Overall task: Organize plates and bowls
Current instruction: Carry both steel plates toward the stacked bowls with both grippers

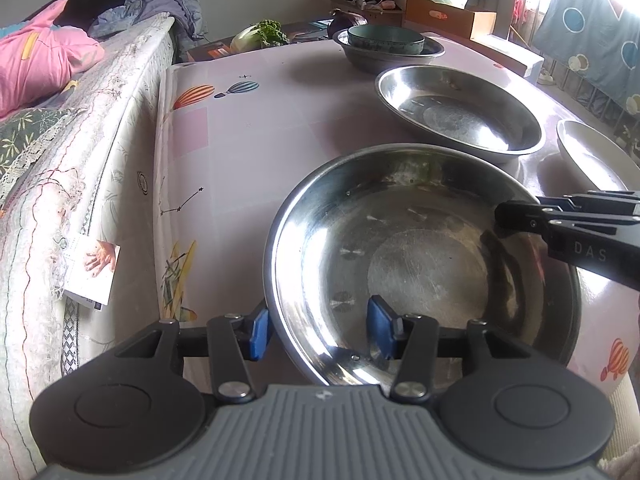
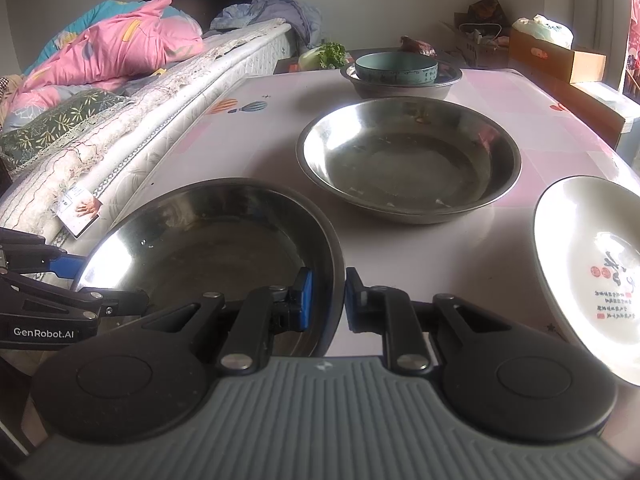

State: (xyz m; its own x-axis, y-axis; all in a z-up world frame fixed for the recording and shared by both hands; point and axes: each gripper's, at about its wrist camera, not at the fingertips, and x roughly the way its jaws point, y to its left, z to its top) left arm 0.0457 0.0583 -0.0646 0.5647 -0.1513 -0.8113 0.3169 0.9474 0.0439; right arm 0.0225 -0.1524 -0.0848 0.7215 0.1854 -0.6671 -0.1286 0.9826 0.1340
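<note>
At the far left a white quilted mattress edge (image 2: 168,120) carries a rumpled pink duvet (image 2: 116,52), and a small printed card (image 2: 82,208) lies against its side, just beside the pink balloon-print tablecloth (image 1: 248,140). Nearest on that cloth sits a wide, shallow stainless-steel dish (image 1: 416,256). The left gripper (image 1: 320,330) straddles the dish's left rim, one blue pad (image 1: 260,332) outside the wall and the other inside, jaws part-way apart; whether the pads press the metal I cannot tell. The right gripper (image 2: 328,300) is clamped on the opposite rim of the same dish (image 2: 224,240), its 2 blue pads close together with the thin wall between them. Behind stands a second shallow stainless-steel dish (image 2: 408,160), empty and apart from the first. Farther back a round teal bowl (image 2: 396,66) rests inside a grey metal basin (image 2: 400,84). At the right edge lies a white porcelain plate with red and black writing (image 2: 592,272), separate from both dishes.
</note>
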